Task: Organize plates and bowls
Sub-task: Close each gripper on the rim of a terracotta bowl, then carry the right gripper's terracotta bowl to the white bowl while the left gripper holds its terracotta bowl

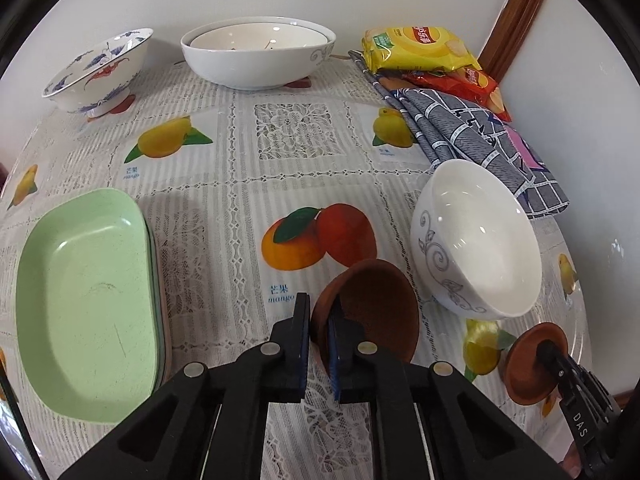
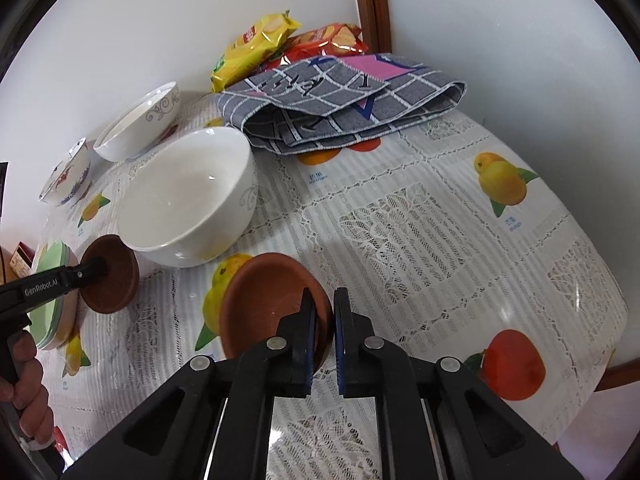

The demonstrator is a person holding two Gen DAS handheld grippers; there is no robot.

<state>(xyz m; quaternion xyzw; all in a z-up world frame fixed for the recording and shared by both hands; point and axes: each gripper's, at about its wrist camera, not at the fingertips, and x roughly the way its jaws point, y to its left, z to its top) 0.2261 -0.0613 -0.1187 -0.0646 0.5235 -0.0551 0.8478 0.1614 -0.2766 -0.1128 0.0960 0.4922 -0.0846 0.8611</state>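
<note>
Your left hand-held gripper [image 1: 320, 320] is clamped on the rim of a small brown dish [image 1: 366, 312], tilted up off the table [image 1: 240, 184]. Your right hand-held gripper [image 2: 325, 312] pinches the rim of a second brown dish [image 2: 264, 300] the same way. White bowl [image 1: 476, 240] sits between the two dishes, tipped on its side. Green plates [image 1: 88, 300] are stacked at left; nested white bowls [image 1: 256, 52] and blue-patterned bowl [image 1: 100, 72] sit by the far wall.
</note>
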